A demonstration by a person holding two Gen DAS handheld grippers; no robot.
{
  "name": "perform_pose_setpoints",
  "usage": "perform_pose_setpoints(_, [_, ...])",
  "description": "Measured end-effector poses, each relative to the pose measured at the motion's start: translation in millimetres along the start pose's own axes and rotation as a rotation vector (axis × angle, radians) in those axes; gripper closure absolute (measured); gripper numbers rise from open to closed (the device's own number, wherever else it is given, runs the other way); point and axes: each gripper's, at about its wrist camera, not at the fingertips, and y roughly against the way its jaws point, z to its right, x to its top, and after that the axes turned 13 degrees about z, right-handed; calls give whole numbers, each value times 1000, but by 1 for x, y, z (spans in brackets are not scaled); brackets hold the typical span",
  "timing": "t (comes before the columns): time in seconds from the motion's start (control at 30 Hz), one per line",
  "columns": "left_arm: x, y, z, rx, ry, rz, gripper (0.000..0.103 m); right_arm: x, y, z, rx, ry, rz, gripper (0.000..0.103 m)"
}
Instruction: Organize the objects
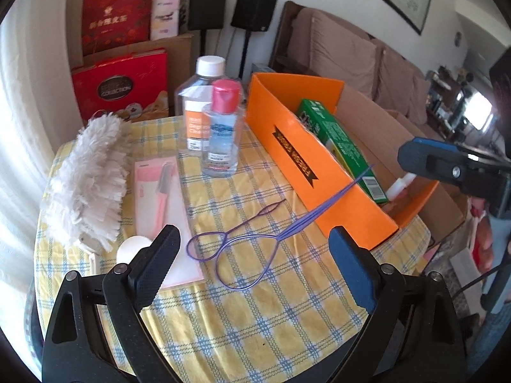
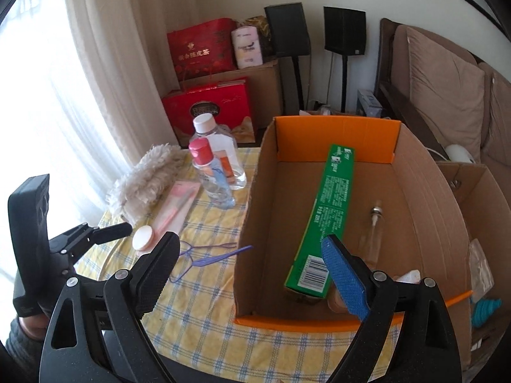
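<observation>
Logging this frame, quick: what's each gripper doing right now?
Left gripper: open, holding nothing.
Right gripper: open, holding nothing.

The left gripper (image 1: pixel 254 242) has two matte black forked arms, each pierced by a long teardrop slot and pinned with round silver screws. Its left finger (image 1: pixel 159 265) wears a black pad with fine ribbing and a toothed edge; the finger nearer the orange box (image 1: pixel 287 146) carries a blue pad (image 1: pixel 351 271). The right gripper (image 2: pixel 249 255) is built alike: black slotted arms, silver screws, a black ribbed finger (image 2: pixel 153 271), and a blue cross-hatched pad (image 2: pixel 343 277) on the box side. Left of that box, the other tool's black handle block shows, held by a hand (image 2: pixel 30 324) in a dark grey sleeve (image 2: pixel 12 348)
</observation>
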Motion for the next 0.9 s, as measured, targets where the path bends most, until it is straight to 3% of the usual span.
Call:
perform_pose_setpoints(0.3, [-11,-27,25,-77,-161,-20,10,-4,8,14,-10,-36,-6,11])
perform_pose_setpoints(0.43, [-12,-39,28,-95,-179,-40,14,-5,8,15,-1,-36,-15,19])
perform_pose_setpoints(0.53, [-13,-51,28,-98,-198,-64,32,-7,8,16,-13,-35,-16,21])
perform_pose_setpoints(0.63, [-16,-56,28,-136,-199,-85,67,-9,8,18,-9,-45,-16,24])
perform_pose_setpoints(0.67, [-16,-57,28,-150,-197,-92,86,-9,8,18,-9,-44,-14,24])
perform_pose_setpoints(0.8, [-15,-48,30,-168,-211,-54,100,-7,11,15,1,-35,-2,24])
perform_pose_setpoints(0.9, [-11,-33,25,-176,-177,-26,100,-6,15,9,15,-26,11,27])
